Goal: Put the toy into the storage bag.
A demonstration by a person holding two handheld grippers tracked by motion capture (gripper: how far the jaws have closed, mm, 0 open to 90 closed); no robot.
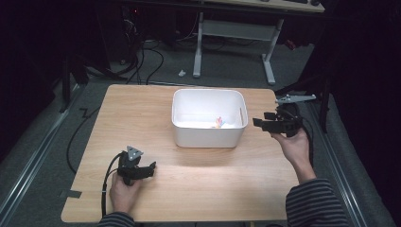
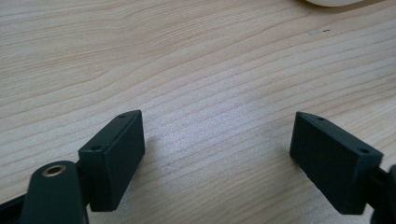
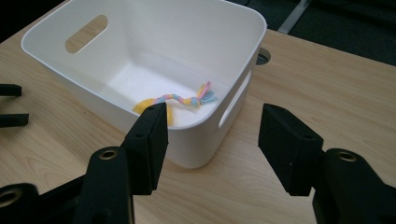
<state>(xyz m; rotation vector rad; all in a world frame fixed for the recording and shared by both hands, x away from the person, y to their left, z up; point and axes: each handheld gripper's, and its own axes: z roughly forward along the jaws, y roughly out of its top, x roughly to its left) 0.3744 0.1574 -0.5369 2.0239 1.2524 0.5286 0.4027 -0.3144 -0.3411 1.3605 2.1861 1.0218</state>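
Fingers (image 3: 149, 140) of the right gripper (image 1: 268, 124) stood released beside the bin (image 1: 208, 137), rope (image 3: 180, 100) inside; left gripper (image 1: 149, 169) idle, released, on the worktop (image 1: 198, 179). Withdrawing wide of the rim seemed wise.

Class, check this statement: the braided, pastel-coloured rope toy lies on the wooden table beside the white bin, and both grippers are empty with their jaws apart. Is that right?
Not quite. The braided rope toy lies inside the white bin, on its floor, not on the wooden table; the right gripper view shows this. The rest stands: the left gripper and right gripper are empty, jaws apart.
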